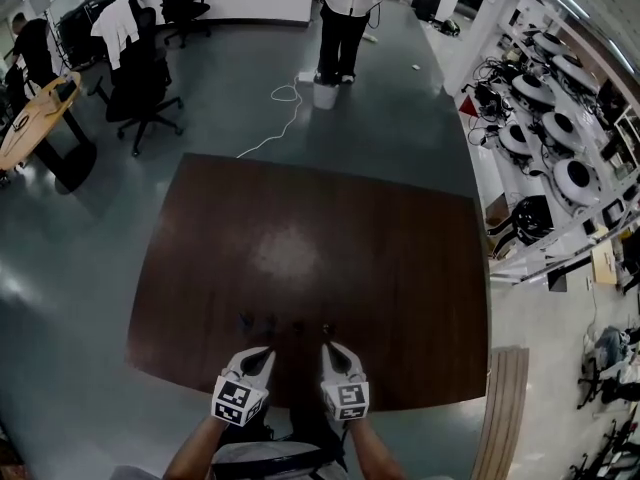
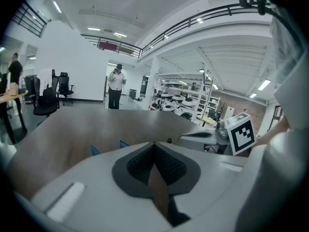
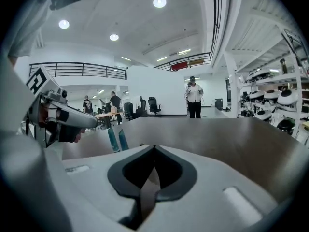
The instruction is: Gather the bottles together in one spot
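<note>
Left gripper (image 1: 263, 354), right gripper (image 1: 331, 350) both pinching shut, empty, pointing across table (image 1: 400, 268); two blue bottles (image 3: 116, 139) standing just ahead.

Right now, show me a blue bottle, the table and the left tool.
blue bottle (image 3: 112, 140): right gripper view, its body.
table (image 1: 400, 268): head view, bare top.
left tool (image 2: 154, 146): left gripper view, between its closed tips.

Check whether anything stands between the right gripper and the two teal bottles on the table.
Nothing visible does. In the right gripper view the two teal bottles stand just ahead and to the left of the right gripper, whose jaws are shut and empty, with only bare table between them.
</note>
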A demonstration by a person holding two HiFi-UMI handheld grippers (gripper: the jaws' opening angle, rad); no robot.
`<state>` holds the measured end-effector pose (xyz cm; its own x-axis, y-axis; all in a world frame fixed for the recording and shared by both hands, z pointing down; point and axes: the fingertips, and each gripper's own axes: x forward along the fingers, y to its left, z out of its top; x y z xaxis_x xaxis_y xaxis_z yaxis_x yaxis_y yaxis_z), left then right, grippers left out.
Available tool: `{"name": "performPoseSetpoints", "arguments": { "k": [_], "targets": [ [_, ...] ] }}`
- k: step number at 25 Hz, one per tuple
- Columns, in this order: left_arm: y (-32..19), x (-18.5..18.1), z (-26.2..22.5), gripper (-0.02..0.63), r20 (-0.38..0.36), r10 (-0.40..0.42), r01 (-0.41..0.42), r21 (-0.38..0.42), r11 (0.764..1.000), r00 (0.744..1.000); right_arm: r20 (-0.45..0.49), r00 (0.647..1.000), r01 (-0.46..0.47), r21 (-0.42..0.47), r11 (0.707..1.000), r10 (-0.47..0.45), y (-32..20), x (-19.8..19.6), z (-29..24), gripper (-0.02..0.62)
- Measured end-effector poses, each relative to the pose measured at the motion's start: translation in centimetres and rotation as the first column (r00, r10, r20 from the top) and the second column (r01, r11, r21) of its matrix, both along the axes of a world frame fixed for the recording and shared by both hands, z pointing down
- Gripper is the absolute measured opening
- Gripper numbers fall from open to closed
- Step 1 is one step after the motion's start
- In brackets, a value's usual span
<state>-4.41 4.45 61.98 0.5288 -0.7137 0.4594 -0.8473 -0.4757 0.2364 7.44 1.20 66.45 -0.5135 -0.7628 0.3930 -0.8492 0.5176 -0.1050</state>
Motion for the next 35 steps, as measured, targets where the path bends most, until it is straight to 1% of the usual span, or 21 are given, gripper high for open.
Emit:
{"name": "performPoseSetpoints", "arguments": {
  "k": [3,6,11,17,22,29,35],
  "targets": [
    [-0.6,-0.9,-1.5,0.0,-0.006,-0.01,0.01,0.039,0.999,1.0,0.015,1.0,0.007,0.002,1.0,-0.007,0.1,-0.9,-1.5,0.002],
    [-1.3,-1.1,-3.2,0.0,-0.014,-0.011,0.012,0.083,0.996,1.0,0.024,1.0,0.002,0.043,0.999,-0.003,-0.2,-1.3,-3.4,0.002],
    [-1.4,-2.1,-6.0,0.0,-0.045,-0.016,0.022,0.117,0.993,0.999,0.067,0.998,-0.024,0.068,0.997,0.019,-0.4,-2.2,-6.8,0.002],
    [-1.9,-3.0,-9.5,0.0,-0.069,-0.017,0.03,0.193,0.981,0.997,0.098,0.994,-0.055,0.108,0.993,0.044,-0.8,-2.3,-10.1,0.002],
    [-2.1,-3.8,-10.6,0.0,-0.099,-0.025,0.046,0.217,0.975,0.995,0.116,0.992,-0.066,0.135,0.989,0.05,-0.6,-2.7,-11.2,0.002],
    [-2.0,-4.6,-12.3,0.0,-0.09,-0.02,0.043,0.266,0.963,0.996,0.133,0.989,-0.09,0.168,0.982,0.068,-0.5,-3.0,-12.7,0.002],
    [-1.6,-5.3,-12.8,0.001,-0.097,-0.035,0.061,0.27,0.961,0.995,0.127,0.99,-0.082,0.186,0.979,0.059,0.0,-3.3,-13.4,0.002]
  ]
}}
